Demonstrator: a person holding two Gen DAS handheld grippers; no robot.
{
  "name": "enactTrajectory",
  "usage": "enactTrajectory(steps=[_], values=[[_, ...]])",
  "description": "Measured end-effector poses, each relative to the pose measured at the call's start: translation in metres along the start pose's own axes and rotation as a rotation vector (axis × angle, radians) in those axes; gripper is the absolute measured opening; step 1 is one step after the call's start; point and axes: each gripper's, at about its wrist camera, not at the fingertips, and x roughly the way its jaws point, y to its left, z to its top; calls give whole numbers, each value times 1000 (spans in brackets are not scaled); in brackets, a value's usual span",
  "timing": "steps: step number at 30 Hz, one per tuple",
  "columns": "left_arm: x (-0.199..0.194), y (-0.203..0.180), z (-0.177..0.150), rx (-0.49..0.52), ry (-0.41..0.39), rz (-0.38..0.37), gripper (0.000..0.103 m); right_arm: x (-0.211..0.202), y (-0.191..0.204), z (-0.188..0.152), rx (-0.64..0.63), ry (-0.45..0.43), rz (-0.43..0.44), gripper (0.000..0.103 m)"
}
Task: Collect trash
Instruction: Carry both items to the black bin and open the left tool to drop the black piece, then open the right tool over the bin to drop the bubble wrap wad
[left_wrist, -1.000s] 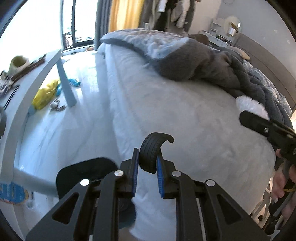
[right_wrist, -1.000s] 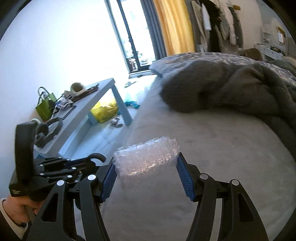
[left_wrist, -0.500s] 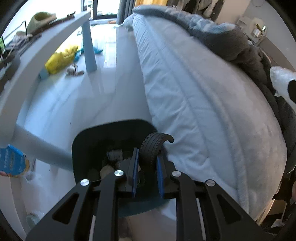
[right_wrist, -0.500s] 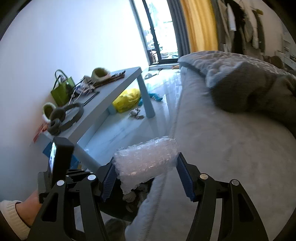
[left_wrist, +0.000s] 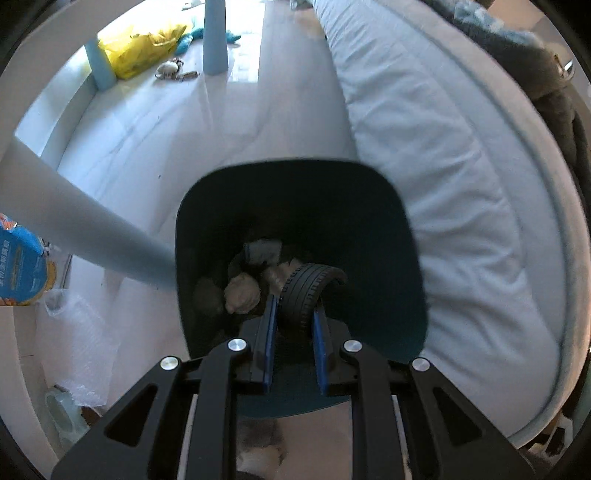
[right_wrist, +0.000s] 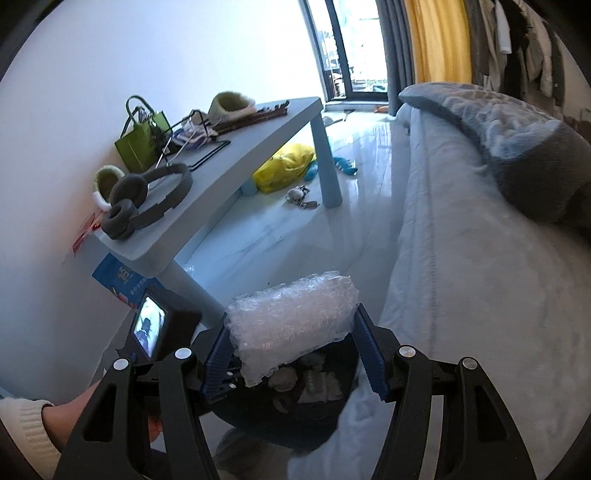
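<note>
Drop step. Your left tool (left_wrist: 294, 312) pinches the tyre piece (left_wrist: 308, 291), poised over the bin (left_wrist: 402, 236) mouth. Your right tool (right_wrist: 293, 345) clamps the bubble wrap (right_wrist: 291, 317) above the same bin (right_wrist: 332, 417). Next, likely: part the left jaws, then the right.

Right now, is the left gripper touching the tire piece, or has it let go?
Touching. In the left wrist view the left gripper has both blue pads pressed against the sides of the tire piece, with no gap, above the open bin.
</note>
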Motion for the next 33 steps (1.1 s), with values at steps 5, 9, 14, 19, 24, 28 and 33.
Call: enactTrajectory(steps=[5, 9, 14, 19, 24, 28, 33], values=[[13, 7, -6, 0, 40, -10, 43, 22, 7, 0, -7, 40, -1, 63], [11, 11, -8, 26, 29, -9, 57, 44, 8, -2, 1, 92, -5, 63], [-7, 25, -8, 11, -21, -13, 61, 70, 12, -8, -1, 144, -16, 63], [-51, 33, -10, 73, -140, 28, 61, 91, 17, -12, 1, 185, -21, 63], [-92, 41, -11, 55, -247, -4, 60, 111, 29, -22, -26, 234, -26, 63], [-115, 39, -13, 60, -304, -30, 59, 122, 36, -30, -55, 271, -37, 63], [-137, 29, -20, 78, -364, -67, 62, 138, 38, -49, -96, 351, -76, 73]])
